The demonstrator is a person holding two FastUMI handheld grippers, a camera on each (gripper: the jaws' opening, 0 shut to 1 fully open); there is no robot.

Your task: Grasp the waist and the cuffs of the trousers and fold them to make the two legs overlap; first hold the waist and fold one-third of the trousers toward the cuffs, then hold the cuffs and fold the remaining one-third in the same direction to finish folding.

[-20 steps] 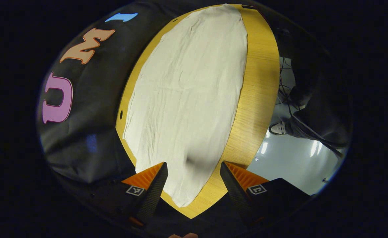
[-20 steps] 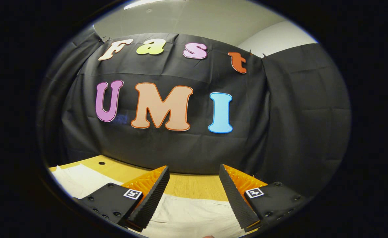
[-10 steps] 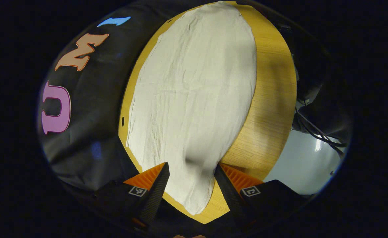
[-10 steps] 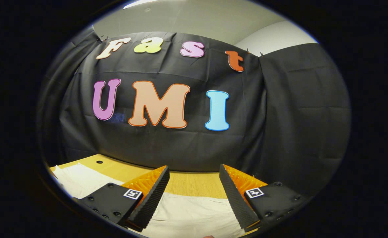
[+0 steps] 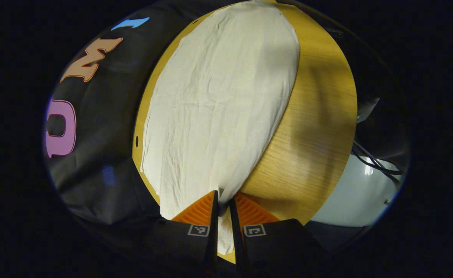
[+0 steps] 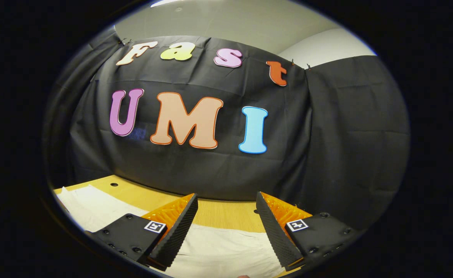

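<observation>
Because the left gripper [image 5: 223, 206] pinches only a thin edge of the trousers [image 5: 218, 100], which stretch ahead of it across the table [image 5: 315, 127], the cloth may slip free; the right gripper [image 6: 226, 220] hangs spread above the cloth.
</observation>
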